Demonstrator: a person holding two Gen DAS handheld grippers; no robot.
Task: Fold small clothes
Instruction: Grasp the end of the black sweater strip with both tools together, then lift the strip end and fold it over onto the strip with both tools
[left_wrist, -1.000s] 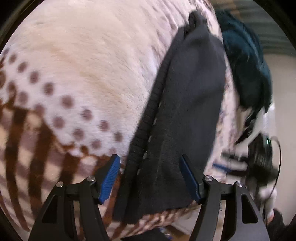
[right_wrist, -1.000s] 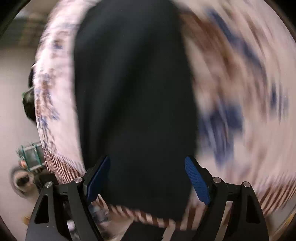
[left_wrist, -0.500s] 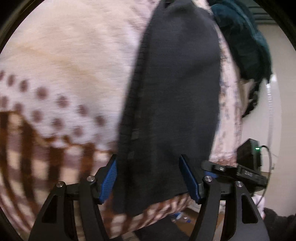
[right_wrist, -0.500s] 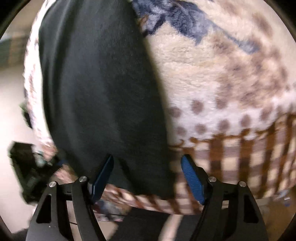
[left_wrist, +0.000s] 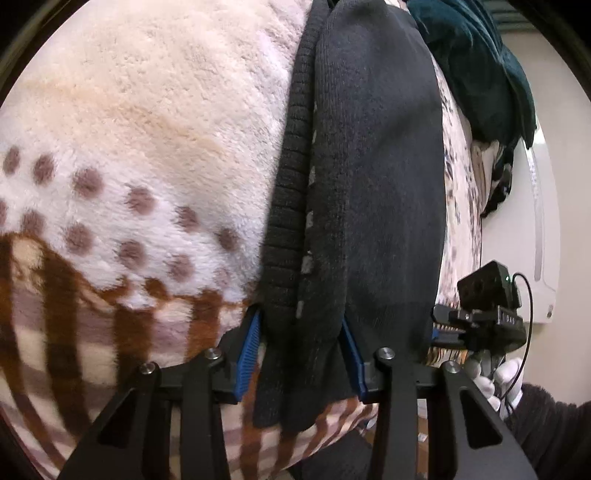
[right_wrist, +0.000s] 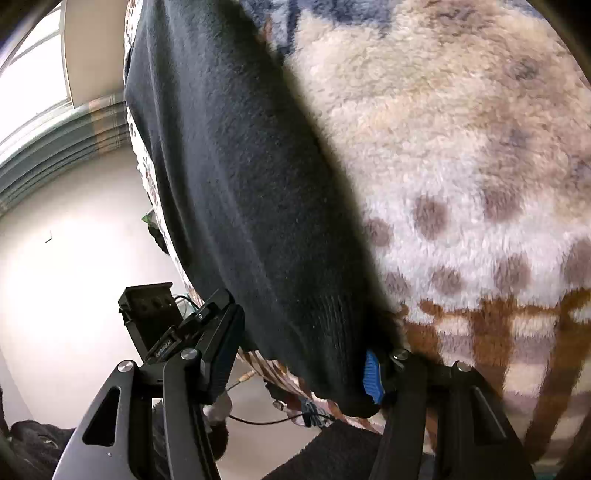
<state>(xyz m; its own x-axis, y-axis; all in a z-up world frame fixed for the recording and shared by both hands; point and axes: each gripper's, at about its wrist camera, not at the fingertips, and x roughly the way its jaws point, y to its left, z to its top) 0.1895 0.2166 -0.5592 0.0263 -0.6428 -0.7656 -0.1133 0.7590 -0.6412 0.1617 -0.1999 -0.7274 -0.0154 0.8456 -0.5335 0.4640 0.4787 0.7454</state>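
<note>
A dark knitted sock (left_wrist: 373, 177) lies lengthwise on a fleece blanket (left_wrist: 147, 110), ribbed cuff edge on its left. My left gripper (left_wrist: 301, 354) sits at the near end; its jaws are closing and the blue pads pinch the bunched left part of that end. In the right wrist view the same sock (right_wrist: 251, 192) runs away from my right gripper (right_wrist: 299, 354), whose jaws are closing with the sock's near end spanning the gap, unbunched. The right gripper (left_wrist: 480, 325) also shows beside the sock's right edge in the left wrist view.
The blanket is cream with brown dots and brown plaid stripes near its front edge (right_wrist: 498, 332). A teal garment (left_wrist: 480, 66) lies at the far right. A dark sleeve (left_wrist: 546, 435) and pale floor (right_wrist: 74, 258) lie beyond the blanket's edge.
The left jaws have narrowed onto the sock's near end, bunching it. The right gripper has come down to the same end, its jaws narrower than before.
</note>
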